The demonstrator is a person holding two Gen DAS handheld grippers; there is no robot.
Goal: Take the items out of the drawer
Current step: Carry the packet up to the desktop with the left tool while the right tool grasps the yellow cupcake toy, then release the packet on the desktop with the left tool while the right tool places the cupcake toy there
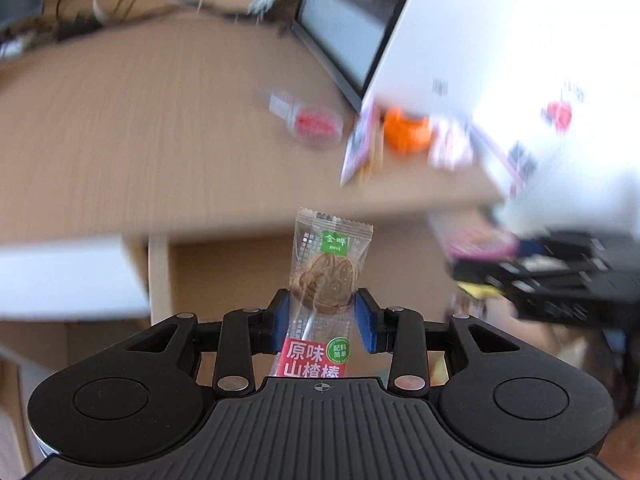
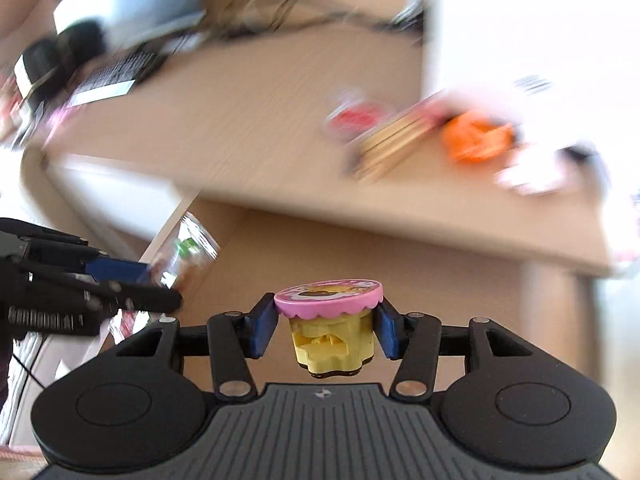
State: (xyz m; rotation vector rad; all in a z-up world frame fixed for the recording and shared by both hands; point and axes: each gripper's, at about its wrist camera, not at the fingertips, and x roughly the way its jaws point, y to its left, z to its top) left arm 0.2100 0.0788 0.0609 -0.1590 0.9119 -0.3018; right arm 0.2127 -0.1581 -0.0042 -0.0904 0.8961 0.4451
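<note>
two grippers are in view, each clamped on one item. the left gripper (image 1: 322, 322) has its blue pads pressed against both sides of one wrapped hawthorn lollipop (image 1: 326, 276), a clear packet with a green logo and a red label; the packet stands upright between the pads, its crimped top above them and its red label below, toward the camera. the right gripper (image 2: 326, 326) is closed on one small yellow cup (image 2: 334, 342) with a pink scalloped lid, the pads gripping the cup body just under the lid rim. both items are held in the air in front of the wooden desk (image 1: 140, 128). on the blurred desktop lie one red-labelled clear packet (image 1: 314, 124), one orange object (image 1: 406, 130) and a flat pack of sticks (image 2: 394, 144). a white box (image 1: 500, 40) stands at the right.
</note>
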